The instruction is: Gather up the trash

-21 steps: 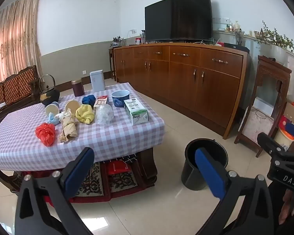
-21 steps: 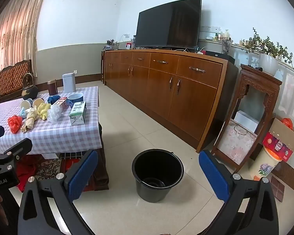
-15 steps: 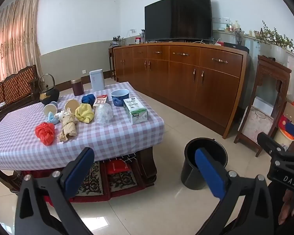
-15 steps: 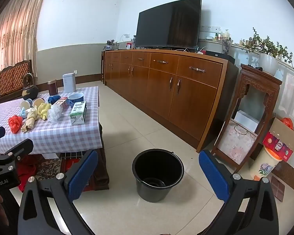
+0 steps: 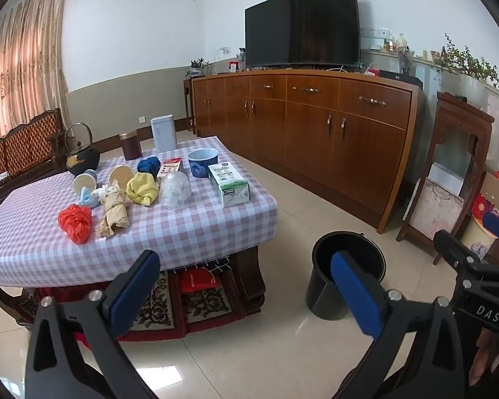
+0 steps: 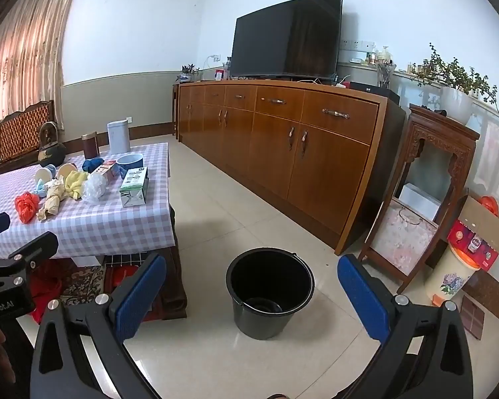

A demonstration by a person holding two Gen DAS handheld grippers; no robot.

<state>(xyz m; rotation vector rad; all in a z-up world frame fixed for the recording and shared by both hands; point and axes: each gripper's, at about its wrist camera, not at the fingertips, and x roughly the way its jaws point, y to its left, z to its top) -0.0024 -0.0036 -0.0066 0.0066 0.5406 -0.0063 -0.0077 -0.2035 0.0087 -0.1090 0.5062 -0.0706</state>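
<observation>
Nothing on the table has shifted since the earlier frames, and my two claws have barely drifted; the views match almost exactly. My left gripper [image 5: 246, 286] hangs with its jaws spread wide and nothing between them, tipped down toward the near edge of the checked table [image 5: 189, 232]. My right gripper [image 6: 251, 287] is just as wide and just as empty, aimed at the black bucket [image 6: 270, 291] that stands on the tile floor at about twelve o'clock from it, well apart from the table's corner. By my reading the job has not started: the bucket looks empty down to its bottom, and every scrap is still on the cloth. From my left claw the litter sits between ten and twelve o'clock: a red crumpled bag [image 5: 76, 222] nearest the near-left edge, a tan paper wad [image 5: 113, 214] just beside it, a yellow wad [image 5: 143, 189] and a clear plastic wad [image 5: 175, 189] farther in, a small blue scrap [image 5: 87, 196], a dark blue wad [image 5: 148, 165] behind, and a green and white carton [image 5: 229, 184] lying toward the right edge. Two paper cups [image 5: 84, 183] lie tipped behind the wads, and a blue bowl [image 5: 203, 162] stands beyond the carton. All of it remains to be picked up and dropped into the bucket, one piece at a time, I expect.
</observation>
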